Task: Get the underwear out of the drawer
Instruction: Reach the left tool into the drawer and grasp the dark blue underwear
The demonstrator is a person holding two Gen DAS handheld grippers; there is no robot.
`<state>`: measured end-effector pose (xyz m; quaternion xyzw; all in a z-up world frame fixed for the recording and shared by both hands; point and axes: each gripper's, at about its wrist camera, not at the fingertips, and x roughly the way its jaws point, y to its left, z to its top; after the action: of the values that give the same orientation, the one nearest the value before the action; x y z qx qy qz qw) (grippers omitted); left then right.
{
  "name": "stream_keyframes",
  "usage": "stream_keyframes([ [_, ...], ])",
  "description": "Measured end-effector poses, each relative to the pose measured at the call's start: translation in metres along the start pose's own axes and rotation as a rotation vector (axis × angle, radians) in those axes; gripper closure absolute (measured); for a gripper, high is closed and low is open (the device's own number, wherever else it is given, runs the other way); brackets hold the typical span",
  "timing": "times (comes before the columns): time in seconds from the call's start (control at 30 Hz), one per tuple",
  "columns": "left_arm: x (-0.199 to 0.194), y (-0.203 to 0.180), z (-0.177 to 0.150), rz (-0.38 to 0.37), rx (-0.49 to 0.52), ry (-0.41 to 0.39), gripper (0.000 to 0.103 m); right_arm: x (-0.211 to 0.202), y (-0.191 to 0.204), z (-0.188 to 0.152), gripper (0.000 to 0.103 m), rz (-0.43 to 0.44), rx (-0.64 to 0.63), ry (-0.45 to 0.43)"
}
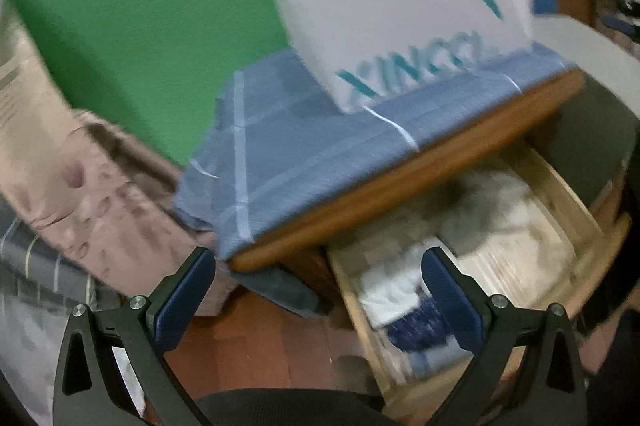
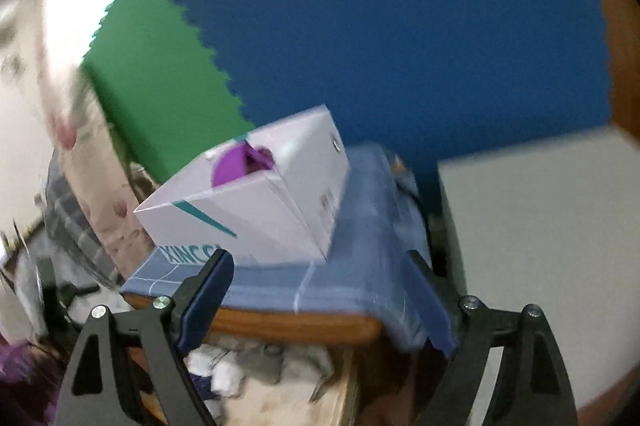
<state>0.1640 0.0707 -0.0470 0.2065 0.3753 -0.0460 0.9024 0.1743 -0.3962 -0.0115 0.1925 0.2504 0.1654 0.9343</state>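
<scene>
The wooden drawer (image 1: 560, 186) of a bedside cabinet stands pulled out, blurred. Folded clothes lie in it: white and dark blue patterned pieces (image 1: 404, 310) at the near end, a grey and white heap (image 1: 476, 198) further in. My left gripper (image 1: 318, 290) is open and empty, above the drawer's near left corner. My right gripper (image 2: 320, 290) is open and empty, facing the cabinet's top edge, with the drawer's white and grey clothes (image 2: 248, 366) low between its fingers.
A blue checked cloth (image 1: 304, 146) covers the cabinet top, with a white box (image 1: 404, 30) holding something purple on it. A pink bedcover (image 1: 80, 178) lies left. Green and blue foam mats (image 2: 360, 26) line the wall. A grey-white unit (image 2: 540, 226) stands right.
</scene>
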Motion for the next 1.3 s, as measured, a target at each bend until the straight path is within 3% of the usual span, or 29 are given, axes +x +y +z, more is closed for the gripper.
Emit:
stream_keyframes([
  [0.13,0.014,-0.033,0.002,-0.098,0.111,0.065,0.002,0.0,0.001,-0.002,0.015,0.036,-0.001,-0.006],
  [0.23,0.037,-0.059,0.002,-0.146,0.22,0.158,0.014,-0.003,0.0,-0.002,0.015,0.058,0.004,-0.006],
  [0.3,0.057,-0.071,0.0,-0.17,0.27,0.247,0.03,-0.004,-0.004,-0.003,0.015,0.064,0.005,-0.008],
  [0.37,0.081,-0.079,-0.003,-0.197,0.284,0.338,0.044,-0.006,-0.006,-0.004,0.015,0.07,0.012,-0.011],
  [0.43,0.103,-0.08,-0.006,-0.213,0.256,0.421,0.046,-0.007,-0.009,-0.004,0.015,0.079,0.023,-0.016],
  [0.6,0.136,-0.081,-0.016,-0.267,0.158,0.535,0.046,-0.009,-0.016,-0.004,0.015,0.102,0.055,-0.021],
  [0.83,0.159,-0.1,-0.035,-0.227,0.218,0.612,0.046,-0.007,-0.016,-0.004,0.015,0.119,0.06,-0.011],
  [1.13,0.184,-0.086,-0.05,-0.273,0.122,0.689,0.045,-0.008,-0.027,-0.004,0.015,0.142,0.113,-0.023],
  [1.2,0.186,-0.082,-0.054,-0.286,0.089,0.701,0.054,-0.008,-0.028,-0.004,0.015,0.143,0.12,-0.024],
  [1.27,0.187,-0.078,-0.056,-0.289,0.069,0.704,0.085,-0.008,-0.029,-0.004,0.015,0.139,0.123,-0.024],
  [1.3,0.185,-0.078,-0.057,-0.272,0.077,0.696,0.085,-0.008,-0.029,-0.004,0.015,0.139,0.125,-0.023],
])
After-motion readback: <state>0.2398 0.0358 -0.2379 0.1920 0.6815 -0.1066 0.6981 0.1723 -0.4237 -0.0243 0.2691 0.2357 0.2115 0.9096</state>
